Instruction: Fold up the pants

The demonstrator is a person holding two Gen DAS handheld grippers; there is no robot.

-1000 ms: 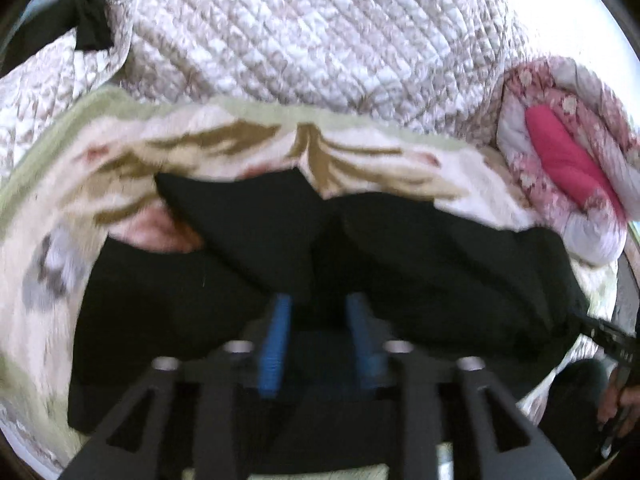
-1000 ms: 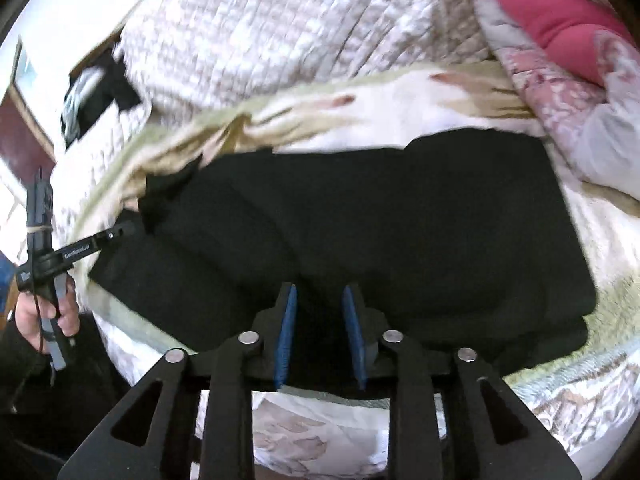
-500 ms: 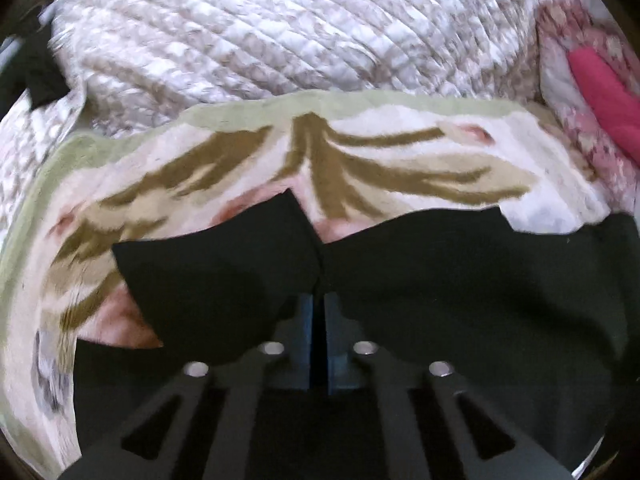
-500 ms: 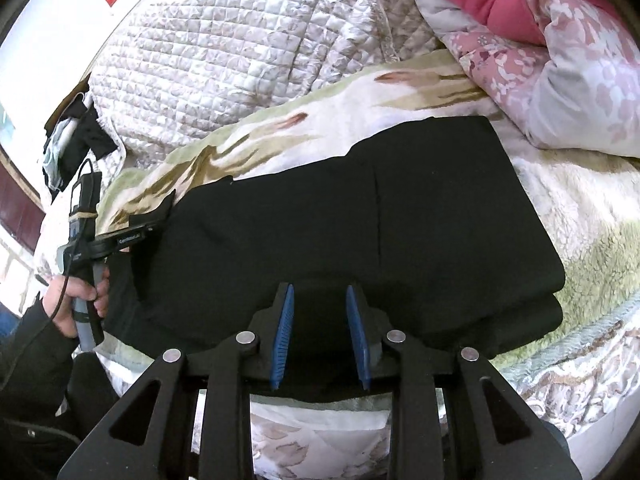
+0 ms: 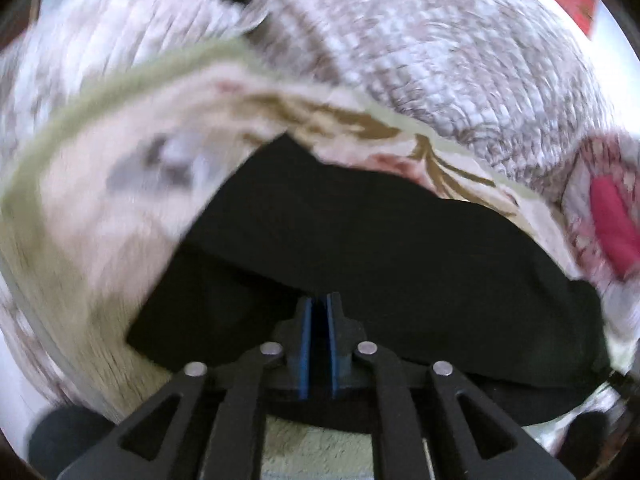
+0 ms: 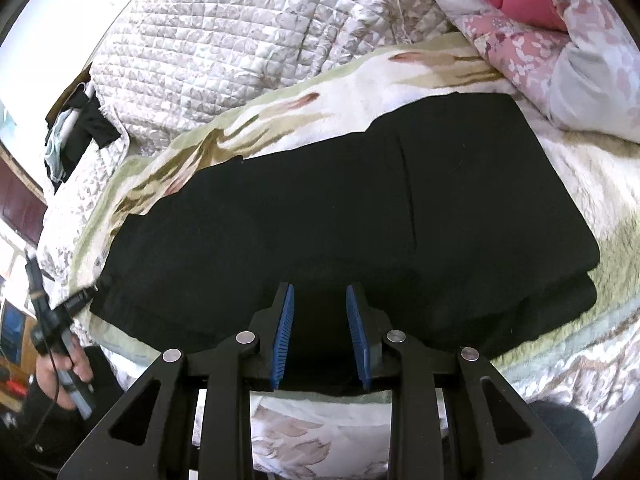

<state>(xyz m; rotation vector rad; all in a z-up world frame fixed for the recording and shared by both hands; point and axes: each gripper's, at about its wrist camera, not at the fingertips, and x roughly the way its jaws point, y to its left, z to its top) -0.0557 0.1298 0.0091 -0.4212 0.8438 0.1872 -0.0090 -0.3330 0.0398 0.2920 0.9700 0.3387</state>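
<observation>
Jaws of the left gripper (image 5: 318,312) nearly closed and easing apart; whether black cloth sits between the blue pads cannot be told from the blurred left wrist view, where the tips meet a fold edge. Jaws of the right gripper (image 6: 320,308) stand part open, pads apart, over the near hem; a grip is not evident, dark cloth lies in the gap below.

Black pants (image 6: 340,216) lie flat ahead of both sets of jaws, spread across the bed, already doubled lengthwise by the look of the layered edge at the right end. Left gripper, seen in the right wrist view, sits at the far left corner of the cloth, held by a hand (image 6: 64,372).

Risks, as judged:
- Left jaws opening while the hand moves fast: the corner may drop askew or drag, leaving a skewed fold.
- Plush blanket (image 6: 360,84) grips fabric; sliding could bunch the lower layer.
- Black on black hides the layers; jaws may pinch one layer only.

Surface: bed with floral fleece blanket, soft and uneven. Beyond the jaws, a quilted cream coverlet (image 6: 224,48); to the right, a pink floral duvet (image 6: 560,40). Red poster on the wall, far left.
</observation>
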